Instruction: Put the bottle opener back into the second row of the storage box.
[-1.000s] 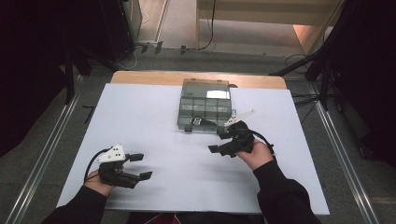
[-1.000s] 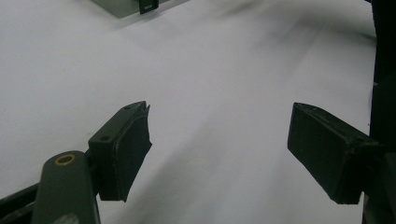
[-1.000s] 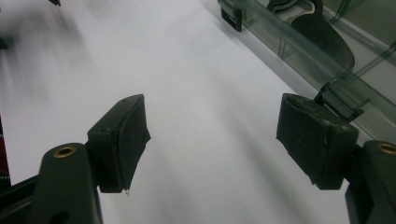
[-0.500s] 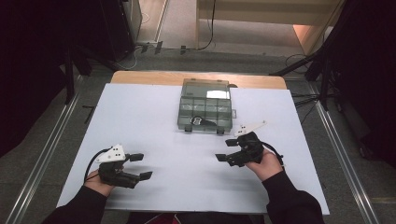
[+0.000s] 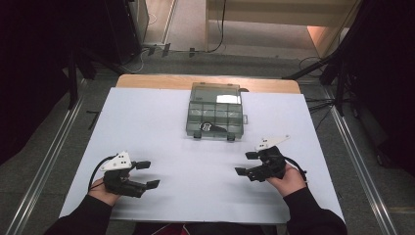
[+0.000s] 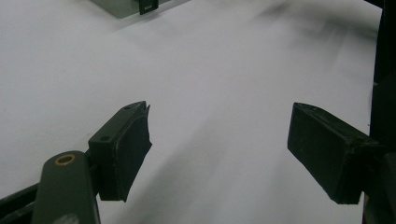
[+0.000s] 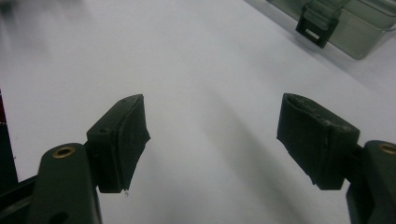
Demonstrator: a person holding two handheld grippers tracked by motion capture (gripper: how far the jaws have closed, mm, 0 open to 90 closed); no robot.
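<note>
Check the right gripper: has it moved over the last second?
Yes. The right gripper has pulled back from the compartment box, toward the person and to the box's right; its jaws stand open.

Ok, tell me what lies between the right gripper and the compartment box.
Nothing: in the high view only bare white table cover separates the right gripper from the clear compartment box. The right gripper view shows the same bare stretch.

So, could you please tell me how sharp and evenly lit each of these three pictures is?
High view: the white table cover is bright and sharp, the surroundings nearly black. Left gripper view: the jaws are crisp, the sheet beyond is smeared, with soft shadows beneath the jaws. Right gripper view: the organizer box is soft and out of focus, and the far left corner blurs.
</note>
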